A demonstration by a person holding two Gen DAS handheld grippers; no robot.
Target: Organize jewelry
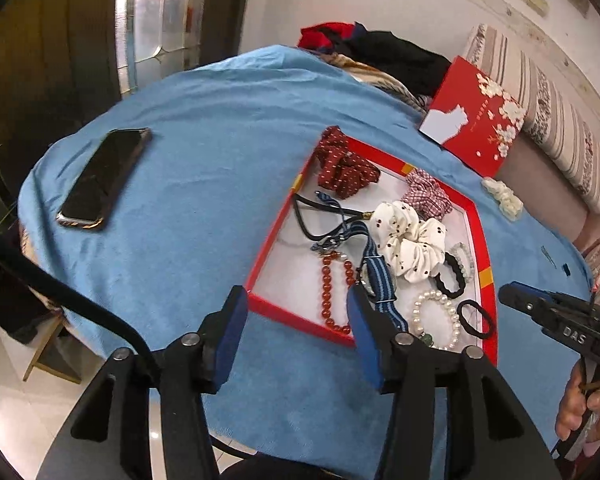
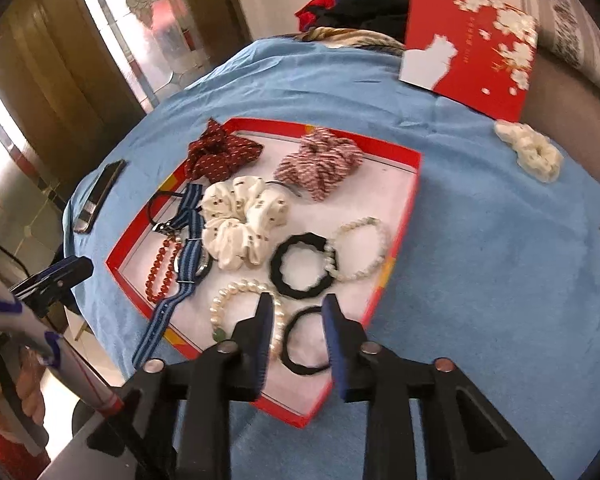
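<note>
two claws: mine, both tilted down over the red tray (image 2: 400, 216)
left claw (image 1: 296, 304): wide, empty
right claw (image 2: 296, 308): narrow, empty, above thin black hair tie (image 2: 300, 344)
pearl bracelet (image 2: 224, 300): round glossy beads

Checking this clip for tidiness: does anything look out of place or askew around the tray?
Yes. One cream scrunchie lies alone on the blue cloth, outside the red tray that holds the other pieces. The striped strap hangs over the tray's near rim onto the cloth. Nothing looks spilled or damaged.
</note>
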